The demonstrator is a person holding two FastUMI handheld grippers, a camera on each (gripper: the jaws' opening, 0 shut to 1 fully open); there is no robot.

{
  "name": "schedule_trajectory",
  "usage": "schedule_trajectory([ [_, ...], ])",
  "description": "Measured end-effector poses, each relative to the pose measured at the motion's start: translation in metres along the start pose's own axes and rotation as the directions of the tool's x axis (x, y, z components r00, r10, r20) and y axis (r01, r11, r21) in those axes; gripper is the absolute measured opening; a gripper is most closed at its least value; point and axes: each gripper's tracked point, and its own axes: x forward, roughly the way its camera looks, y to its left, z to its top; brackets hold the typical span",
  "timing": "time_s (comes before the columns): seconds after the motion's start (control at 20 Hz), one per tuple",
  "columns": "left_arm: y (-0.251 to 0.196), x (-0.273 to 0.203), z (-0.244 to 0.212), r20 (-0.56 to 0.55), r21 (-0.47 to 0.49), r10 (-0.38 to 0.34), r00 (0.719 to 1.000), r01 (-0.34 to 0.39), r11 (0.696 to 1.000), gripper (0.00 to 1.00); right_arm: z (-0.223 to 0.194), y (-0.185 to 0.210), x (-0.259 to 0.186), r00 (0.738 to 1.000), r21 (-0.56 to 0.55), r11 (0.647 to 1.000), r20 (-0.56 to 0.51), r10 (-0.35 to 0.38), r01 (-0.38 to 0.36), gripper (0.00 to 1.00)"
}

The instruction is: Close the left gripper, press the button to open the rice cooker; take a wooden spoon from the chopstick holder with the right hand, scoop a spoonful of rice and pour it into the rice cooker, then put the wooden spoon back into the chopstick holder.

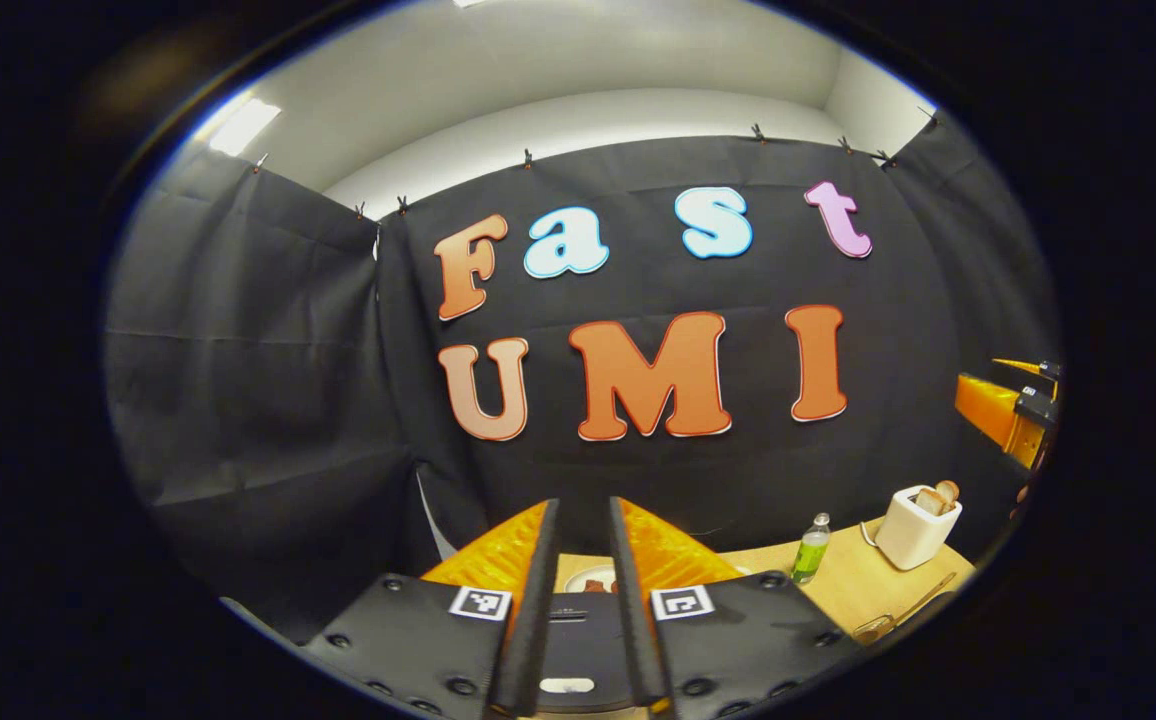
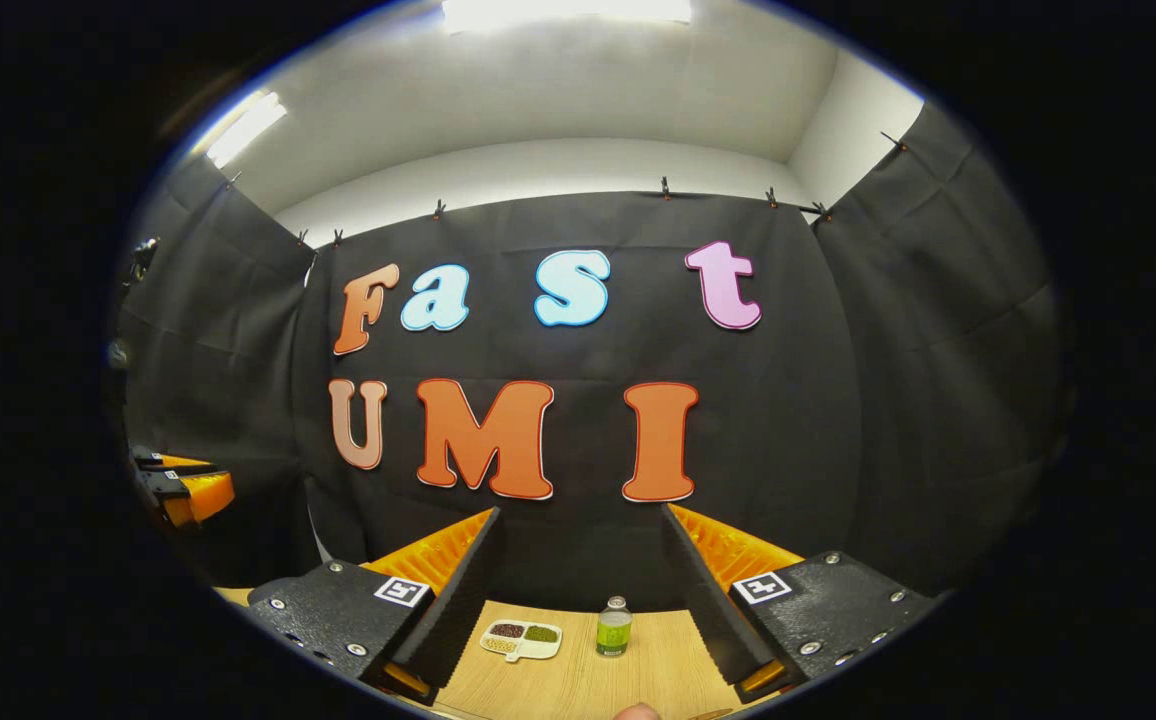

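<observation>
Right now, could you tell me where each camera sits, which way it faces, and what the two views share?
Left gripper view: rides on the left gripper, facing the booth wall above the table; its fingers stand close together, a toaster at right.
Right gripper view: rides on the right gripper, facing the same wall; its fingers stand wide apart over a divided dish.
Shared: the green bottle, and each shows the other gripper at its edge.

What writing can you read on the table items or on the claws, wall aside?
No text is readable.
Green bottle: its label is too small to read.
Square markers on the left claw and on the right claw: black-and-white patterns, not words.
Toaster: no print that I can make out.
</observation>
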Motion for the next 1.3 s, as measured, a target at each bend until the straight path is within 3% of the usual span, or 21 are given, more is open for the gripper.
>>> schedule_trajectory([
  [0.05,0.001,0.005,-0.01,-0.038,-0.002,-0.003,0.999,0.003,1.0,0.19,-0.001,0.0,0.0,1.0,0.001,1.0,-0.003,-0.001,0.001,0.95],
  [0.15,0.014,0.009,-0.037,-0.138,0.0,0.044,0.989,-0.045,0.999,0.08,-0.004,-0.001,0.0,1.0,0.001,1.0,-0.01,0.002,-0.002,0.95],
  [0.2,0.009,0.007,-0.057,-0.224,-0.011,0.015,0.974,-0.018,1.0,0.05,-0.006,0.0,0.001,1.0,-0.001,1.0,-0.014,0.003,-0.003,0.95],
  [0.35,0.01,0.008,-0.111,-0.425,-0.047,0.0,0.905,-0.023,0.999,0.05,-0.012,-0.003,0.001,1.0,-0.004,1.0,-0.028,0.002,-0.002,0.95],
  [0.55,0.011,0.011,-0.147,-0.584,-0.095,-0.05,0.81,-0.007,0.995,0.02,-0.022,-0.01,0.001,0.998,-0.023,1.0,-0.06,-0.007,0.005,0.95],
  [0.6,0.01,0.009,-0.155,-0.616,-0.104,-0.064,0.785,0.0,0.995,0.05,-0.024,-0.011,0.001,0.998,-0.027,1.0,-0.068,-0.011,0.009,0.95],
  [0.65,0.013,0.01,-0.163,-0.64,-0.107,-0.067,0.765,-0.002,0.994,0.01,-0.026,-0.013,0.001,0.997,-0.028,1.0,-0.076,-0.013,0.01,0.95],
  [0.7,0.017,0.011,-0.169,-0.665,-0.108,-0.07,0.743,-0.002,0.994,0.05,-0.029,-0.015,0.0,0.997,-0.03,0.999,-0.08,-0.015,0.012,0.95],
  [0.8,0.018,0.014,-0.181,-0.709,-0.132,-0.09,0.7,-0.006,0.991,0.02,-0.032,-0.019,-0.001,0.996,-0.036,0.999,-0.09,-0.02,0.017,0.95],
  [0.85,0.016,0.013,-0.19,-0.736,-0.153,-0.111,0.668,-0.005,0.988,0.05,-0.035,-0.021,-0.001,0.995,-0.043,0.999,-0.1,-0.024,0.02,0.95],
  [0.95,0.017,0.012,-0.211,-0.793,-0.182,-0.132,0.594,-0.024,0.983,0.02,-0.044,-0.024,-0.002,0.992,-0.061,0.998,-0.126,-0.029,0.022,0.95],
  [1.1,0.018,0.014,-0.233,-0.85,-0.213,-0.15,0.504,-0.068,0.975,0.05,-0.056,-0.029,-0.006,0.986,-0.077,0.997,-0.161,-0.034,0.022,0.97],
  [1.3,0.018,0.011,-0.249,-0.889,-0.216,-0.161,0.43,-0.081,0.973,0.05,-0.068,-0.041,-0.01,0.98,-0.083,0.996,-0.19,-0.06,0.045,0.95],
])
